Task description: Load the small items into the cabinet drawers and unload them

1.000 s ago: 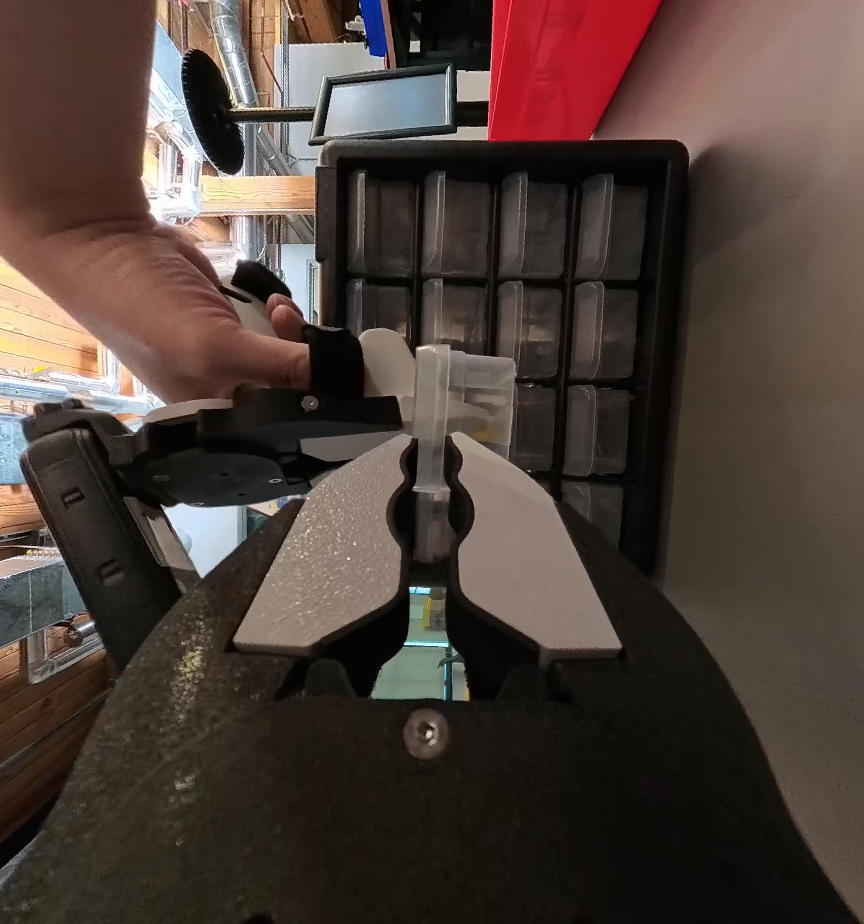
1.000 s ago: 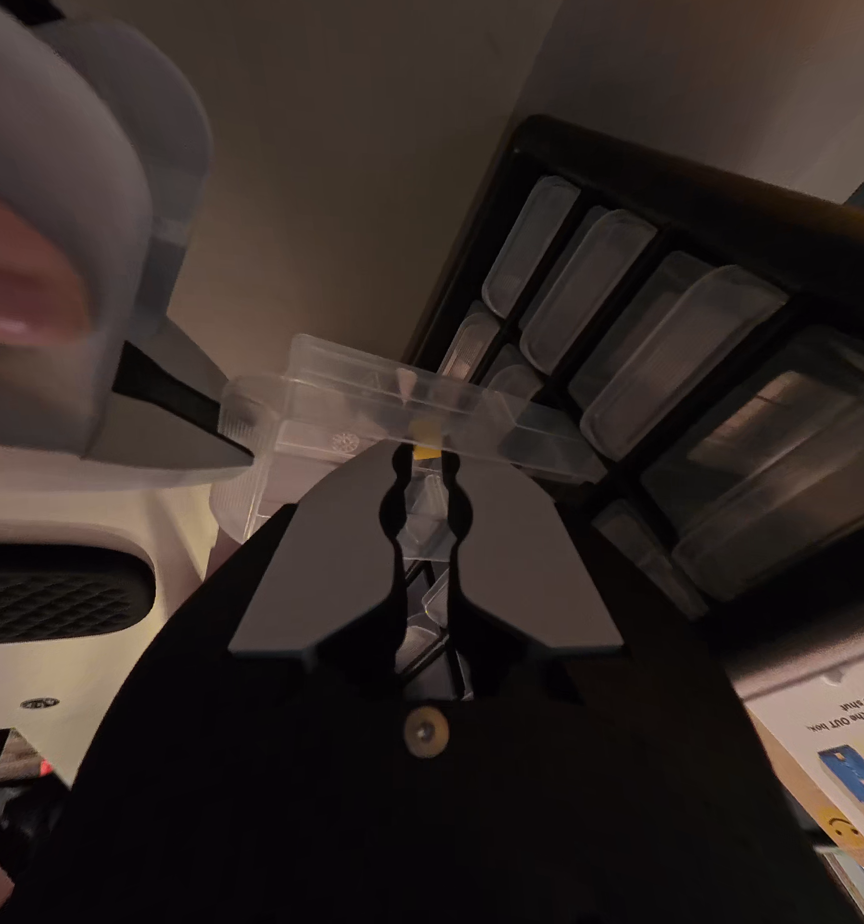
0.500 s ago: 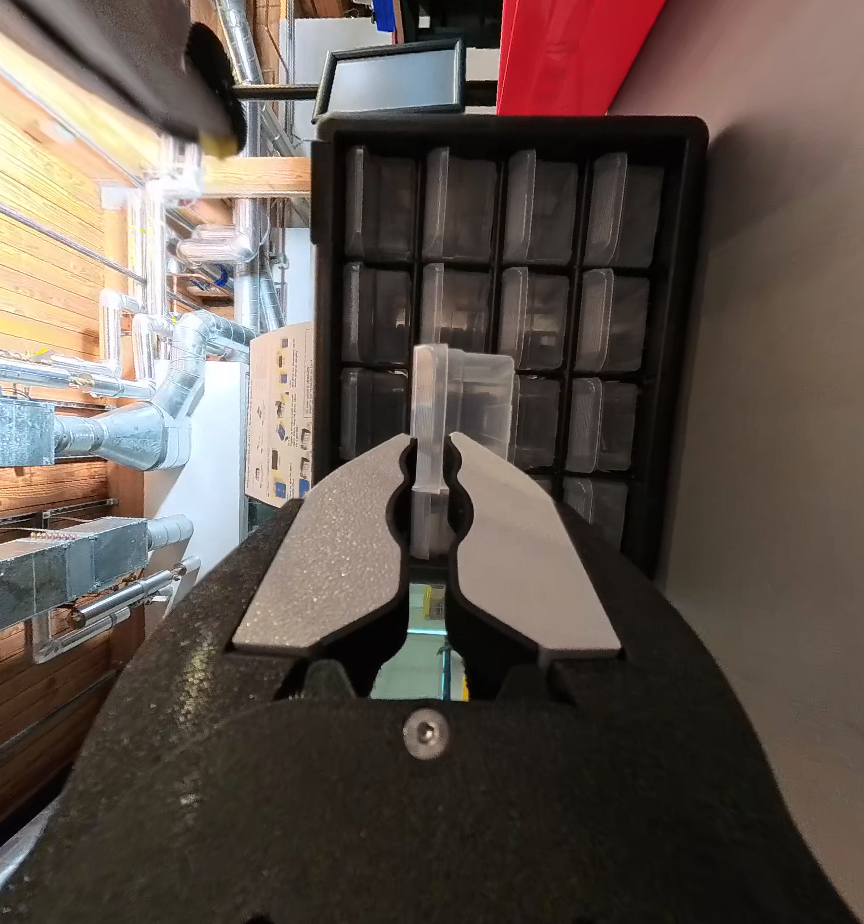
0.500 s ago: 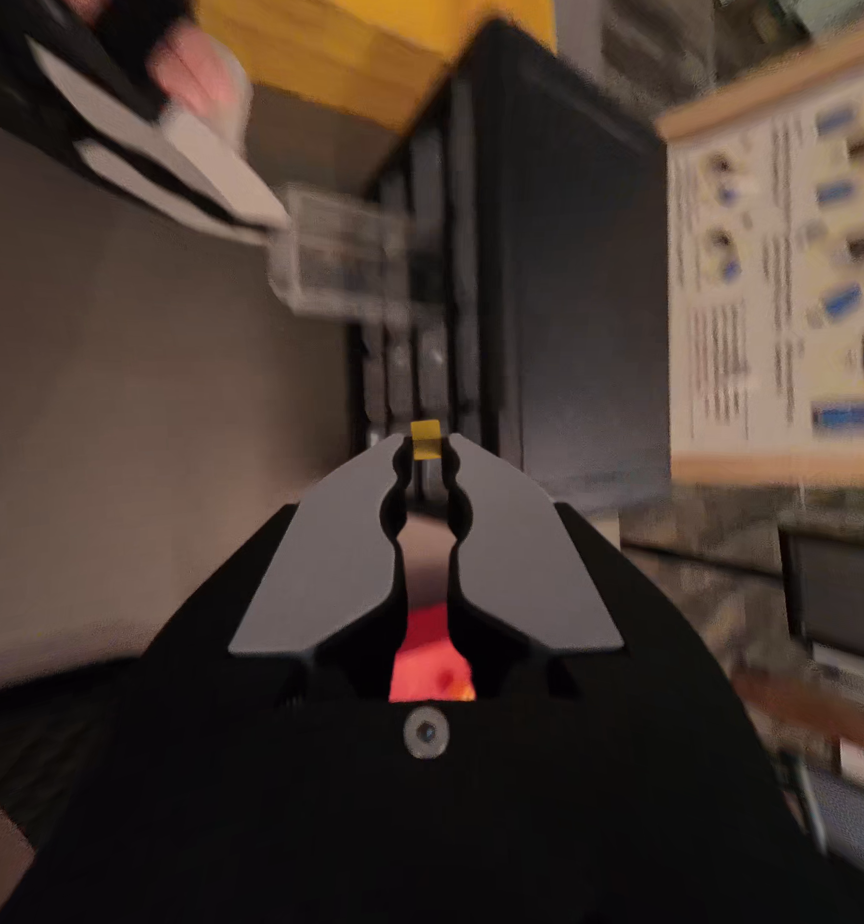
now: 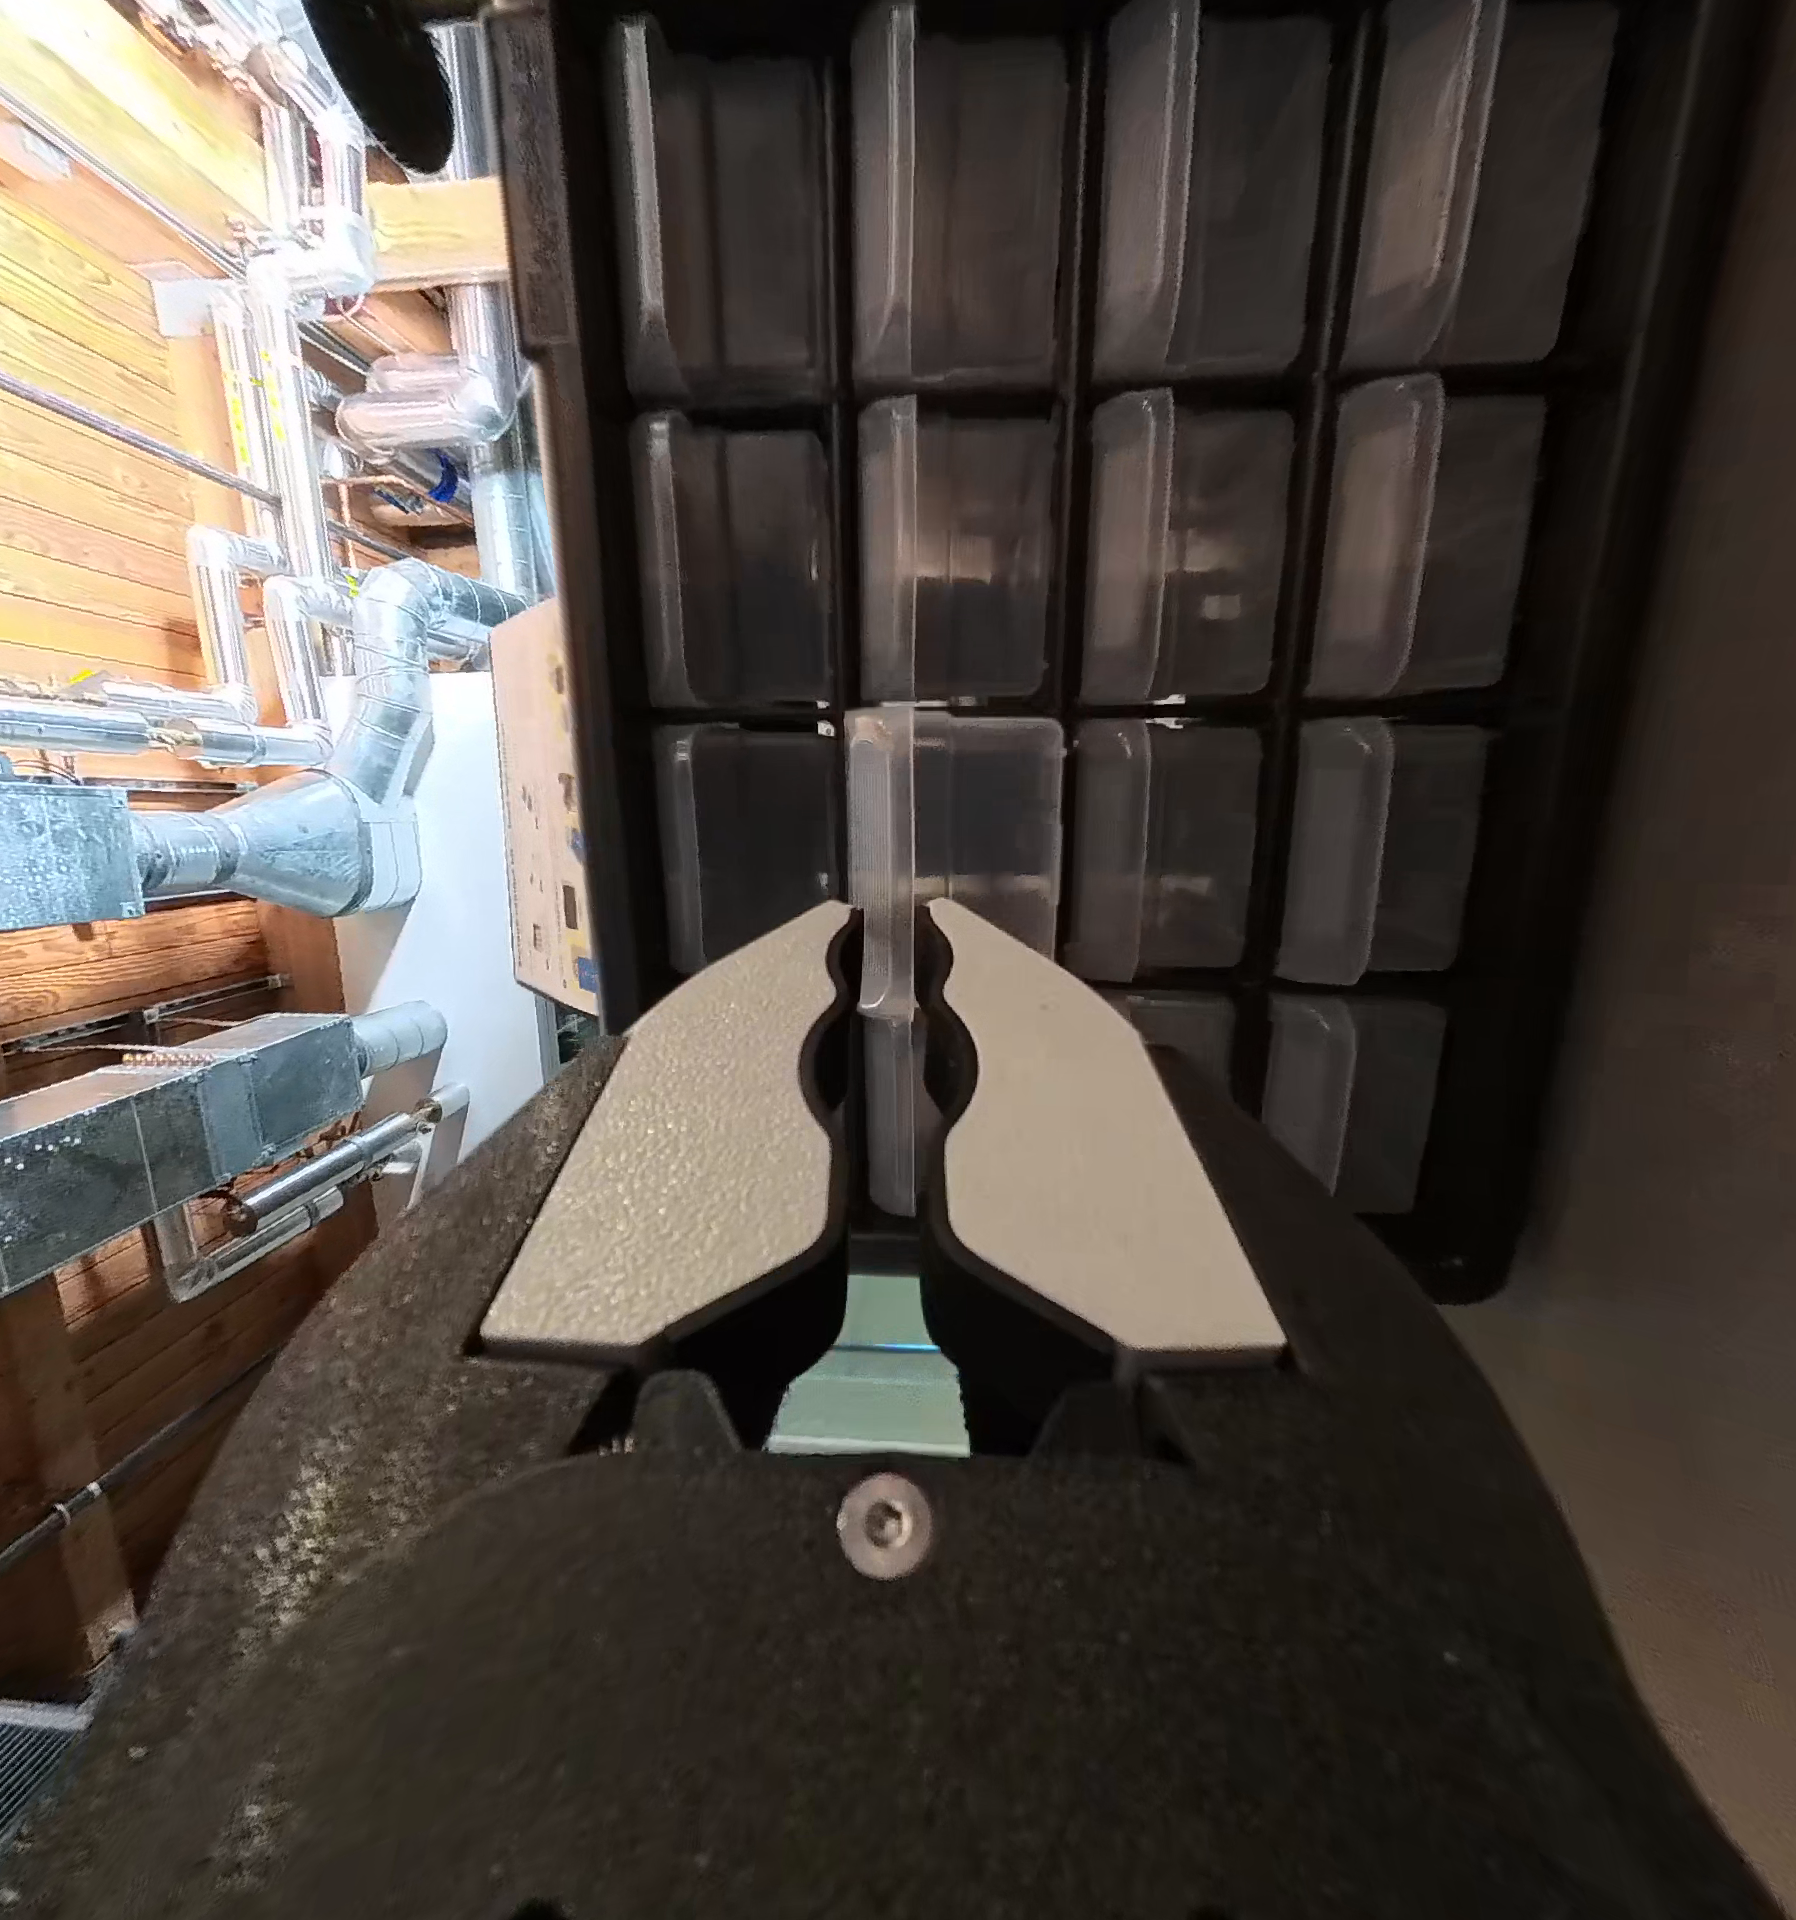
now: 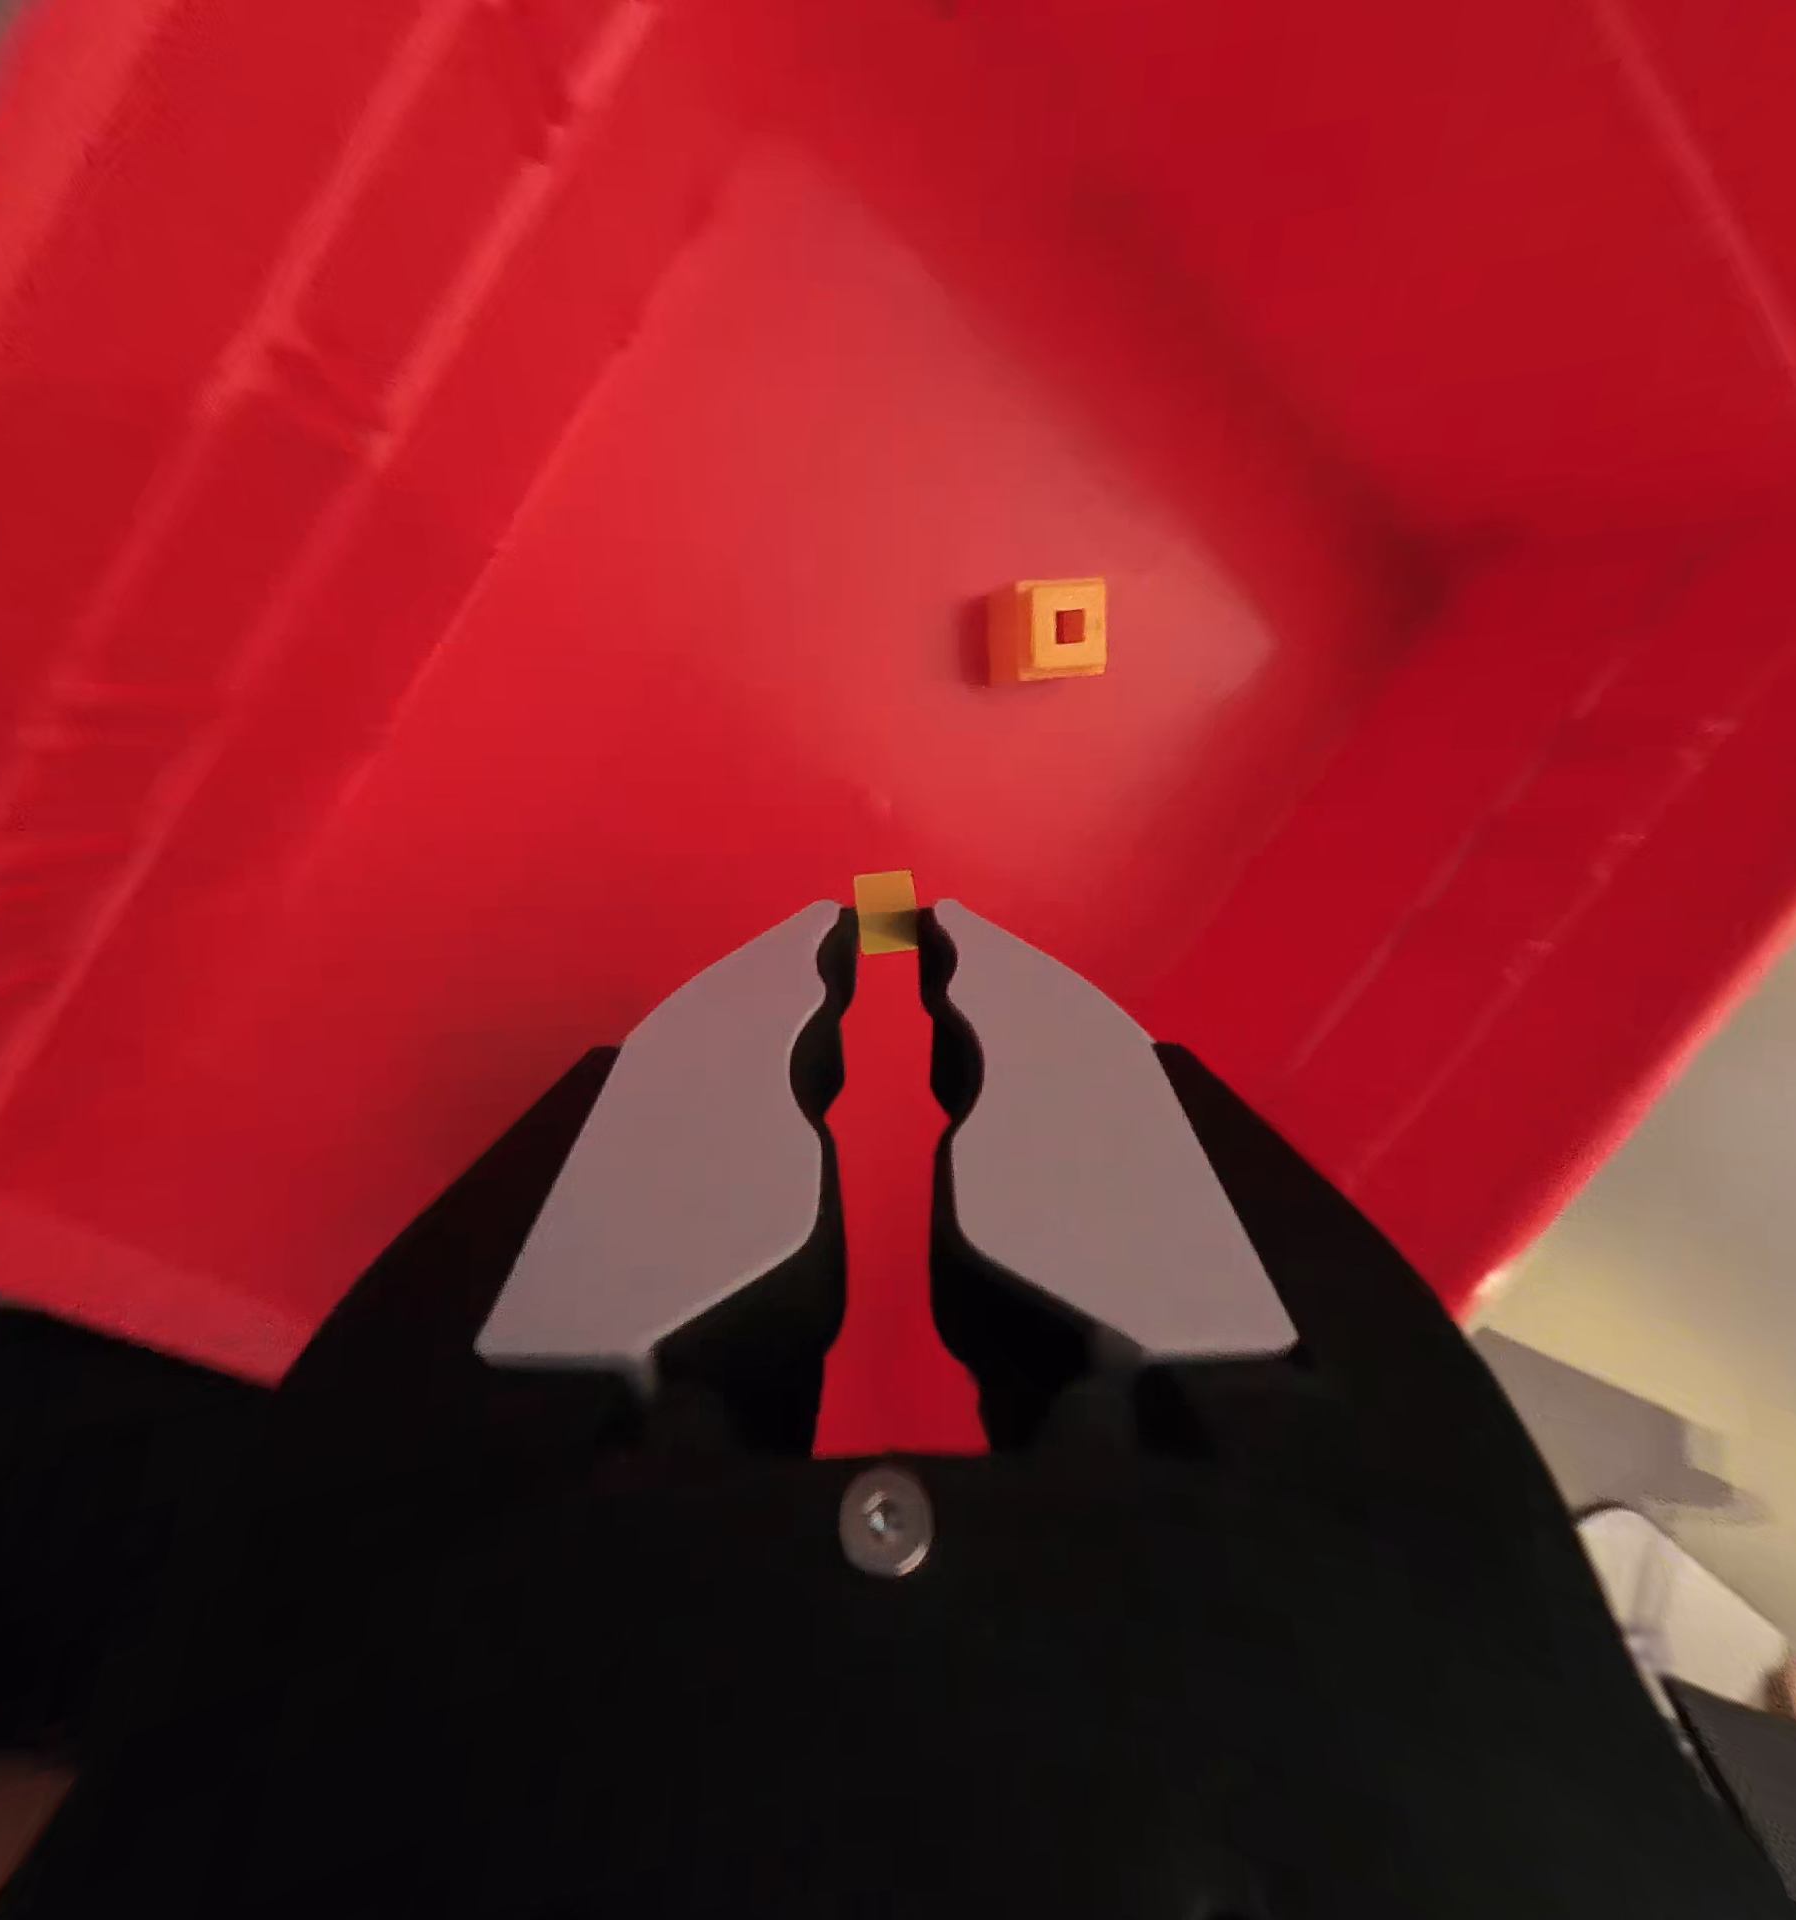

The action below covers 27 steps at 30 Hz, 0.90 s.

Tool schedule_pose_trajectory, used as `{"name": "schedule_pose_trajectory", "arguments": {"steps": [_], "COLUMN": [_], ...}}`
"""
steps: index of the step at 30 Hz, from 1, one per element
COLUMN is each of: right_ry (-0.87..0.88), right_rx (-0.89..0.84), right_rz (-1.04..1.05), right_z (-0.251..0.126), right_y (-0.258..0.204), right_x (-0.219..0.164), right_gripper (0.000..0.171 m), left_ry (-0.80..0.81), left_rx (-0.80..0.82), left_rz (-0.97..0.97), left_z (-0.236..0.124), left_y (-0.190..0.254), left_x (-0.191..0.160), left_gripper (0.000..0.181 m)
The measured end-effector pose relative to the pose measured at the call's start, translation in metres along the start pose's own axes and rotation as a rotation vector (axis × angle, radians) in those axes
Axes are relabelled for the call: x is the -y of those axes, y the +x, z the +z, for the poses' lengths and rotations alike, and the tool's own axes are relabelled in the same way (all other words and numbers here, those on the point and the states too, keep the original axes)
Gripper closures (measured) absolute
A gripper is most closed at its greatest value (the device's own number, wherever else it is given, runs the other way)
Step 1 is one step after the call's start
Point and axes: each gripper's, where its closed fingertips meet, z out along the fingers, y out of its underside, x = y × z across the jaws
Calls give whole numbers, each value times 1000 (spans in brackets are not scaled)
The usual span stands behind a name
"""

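In the left wrist view a black cabinet (image 5: pixel 1642 935) with a grid of clear drawers fills the frame. My left gripper (image 5: pixel 889 914) is shut on the front tab of one clear drawer (image 5: pixel 977 821), which sits almost fully inside its slot. In the right wrist view my right gripper (image 6: pixel 886 914) is shut on a small yellow block (image 6: pixel 886 912) and holds it above the inside of a red bin (image 6: pixel 354 727). An orange square piece with a hole (image 6: pixel 1048 630) lies on the bin floor ahead of the fingertips.
A grey table surface (image 5: pixel 1756 1351) runs along the right of the cabinet. Metal ducts and wooden beams (image 5: pixel 198 852) show at the left. A pale surface (image 6: pixel 1704 1247) lies beyond the bin's lower right edge. The tips of one gripper are about 40 cm away from the tips of the other.
The left gripper has moved toward the cabinet, pushing the clear drawer into its slot. The right gripper took the yellow block out of the drawer and swung away over the red bin.
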Motion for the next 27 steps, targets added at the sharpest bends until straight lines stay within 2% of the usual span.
{"name": "schedule_pose_trajectory", "arguments": {"steps": [3, 6, 10, 14, 17, 23, 27], "right_ry": [-35, -35, -91, -65, 27, 208, 361], "right_rx": [-25, 6, 6, 21, 55, -3, -72], "right_rz": [67, 85, 76, 106, 129, 119, 89], "right_z": [23, 38, 50, 52, 45, 2, -34], "right_y": [17, 16, 12, 12, 11, 17, 9], "right_x": [-4, 2, 1, 5, 12, 29, 51], "right_gripper": [159, 159, 159, 156, 144, 144, 144], "left_ry": [-23, -37, -57, -74, -62, -11, 22], "left_rx": [-3, 5, 4, 1, -5, 15, -12], "left_rz": [-21, -14, -7, 12, -24, -88, -196], "left_z": [10, 17, 23, 29, 30, 30, 19], "left_y": [0, 0, 1, 2, 2, 1, -3], "left_x": [-5, -8, -10, -12, -12, -8, -2], "left_gripper": [173, 173, 173, 173, 173, 171, 153]}}
